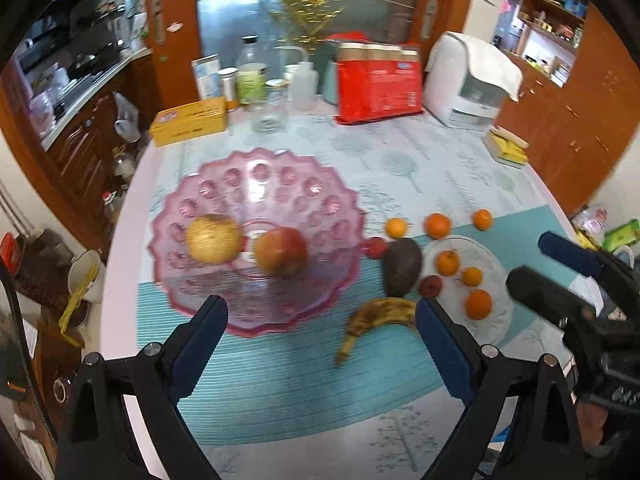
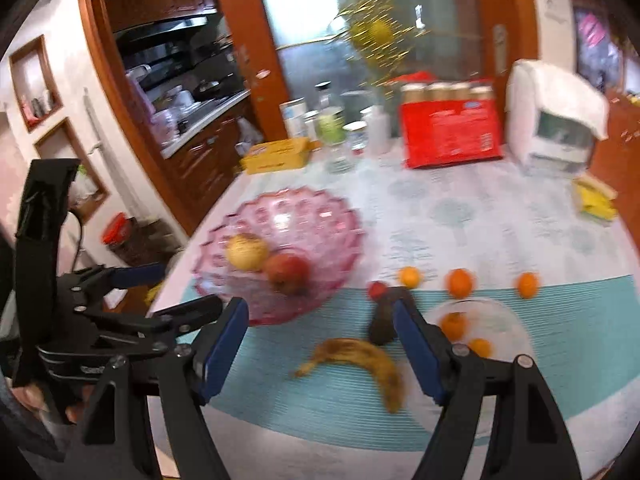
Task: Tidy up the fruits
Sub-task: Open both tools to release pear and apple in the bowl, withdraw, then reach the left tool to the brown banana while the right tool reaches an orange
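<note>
Your left claw [image 1: 320, 316] hangs released and empty over the surface [image 1: 420, 152], the pink bowl [image 1: 200, 184] just ahead of its left finger with the yellow fruit [image 1: 214, 239] and red apple [image 1: 281, 251] inside. Your right claw [image 2: 320, 320] is released too, nothing gripped: the banana [image 2: 360, 354] lies between its fingers, the avocado [image 2: 380, 326] at its right finger. The clear plate [image 2: 508, 320] of oranges [image 2: 454, 324] sits beyond that finger.
</note>
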Available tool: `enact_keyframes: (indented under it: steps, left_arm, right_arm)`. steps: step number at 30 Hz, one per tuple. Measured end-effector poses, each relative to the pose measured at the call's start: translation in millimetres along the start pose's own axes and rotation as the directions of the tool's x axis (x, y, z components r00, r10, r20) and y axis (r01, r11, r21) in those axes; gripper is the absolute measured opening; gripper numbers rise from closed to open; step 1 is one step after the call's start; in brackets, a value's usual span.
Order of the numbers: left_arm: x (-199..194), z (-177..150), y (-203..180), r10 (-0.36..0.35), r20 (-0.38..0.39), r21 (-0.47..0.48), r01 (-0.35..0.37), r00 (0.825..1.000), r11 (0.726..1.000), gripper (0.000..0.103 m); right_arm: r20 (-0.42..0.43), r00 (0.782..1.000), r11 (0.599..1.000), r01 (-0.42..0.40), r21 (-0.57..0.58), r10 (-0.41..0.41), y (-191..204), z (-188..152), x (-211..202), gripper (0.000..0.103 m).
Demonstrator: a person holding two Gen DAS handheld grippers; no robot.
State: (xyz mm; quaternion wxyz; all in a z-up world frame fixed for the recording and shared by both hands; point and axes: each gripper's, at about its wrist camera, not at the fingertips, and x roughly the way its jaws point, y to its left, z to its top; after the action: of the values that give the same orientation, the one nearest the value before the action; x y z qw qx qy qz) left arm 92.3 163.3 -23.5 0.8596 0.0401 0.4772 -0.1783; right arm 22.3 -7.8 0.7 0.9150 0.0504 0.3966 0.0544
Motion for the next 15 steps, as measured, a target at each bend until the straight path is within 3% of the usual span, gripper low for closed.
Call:
enact_keyframes:
  steps: [8, 15]
  left_arm:
    - [9, 4, -63, -0.013, -0.018, 0.007, 0.013, 1.000, 1.000, 0.094]
    - [28, 5, -100, 0.014, -0.057, -0.051, -0.017, 0.998, 0.999, 0.094]
  right_arm:
    - [0.028, 0.987, 0.986, 0.159, -0.051, -0.158, -72, -5, -33, 0.076]
    - [-0.034, 0.989, 0.989, 0.145, -0.010, -0.146, -135, -9, -21, 0.076]
